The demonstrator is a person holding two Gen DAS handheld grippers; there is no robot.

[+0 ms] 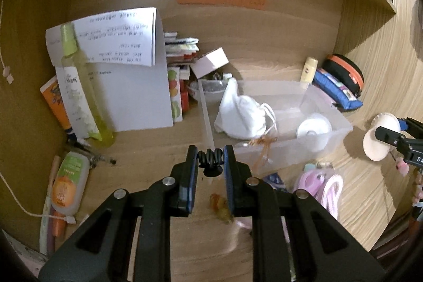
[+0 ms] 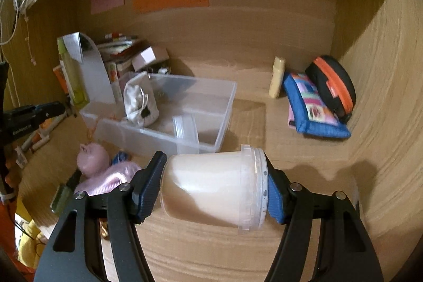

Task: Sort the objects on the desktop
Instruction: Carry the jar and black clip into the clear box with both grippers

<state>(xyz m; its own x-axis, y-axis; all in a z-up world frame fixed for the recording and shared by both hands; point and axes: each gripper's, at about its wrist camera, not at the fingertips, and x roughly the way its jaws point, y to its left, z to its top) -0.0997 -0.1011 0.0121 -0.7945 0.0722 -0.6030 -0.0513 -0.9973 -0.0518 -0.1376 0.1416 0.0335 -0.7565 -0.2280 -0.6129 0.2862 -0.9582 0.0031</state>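
Lowest in the left wrist view, the left gripper (image 1: 210, 159) is clamped tight on a small black plastic claw hair clip (image 1: 210, 160), pinched at its 2 ends between the blue pads (image 1: 193, 176). The clip's long axis runs left to right across the frame, teeth upward and away from the camera, its round stub hanging down. Held by the ends like this, it probably cannot spring open.

At the bottom centre of the right wrist view, the right gripper (image 2: 214, 185) squeezes a squat translucent plastic jar with creamy white contents (image 2: 211, 186). The jar lies on its side, long axis across the frame, base against the left pad and ribbed clear lid against the right. It looks lifted above the wooden desk (image 2: 304, 149), likely because an end-to-end hold stops a round body from rolling out.

Just beyond both tools, mid-frame, sits a clear rectangular plastic storage bin (image 1: 341, 123), holding a white drawstring cloth pouch (image 1: 243, 115) and a clear round lid (image 2: 186, 134). It seems the likely destination. A pink knitted item (image 2: 105, 176) lies before it.
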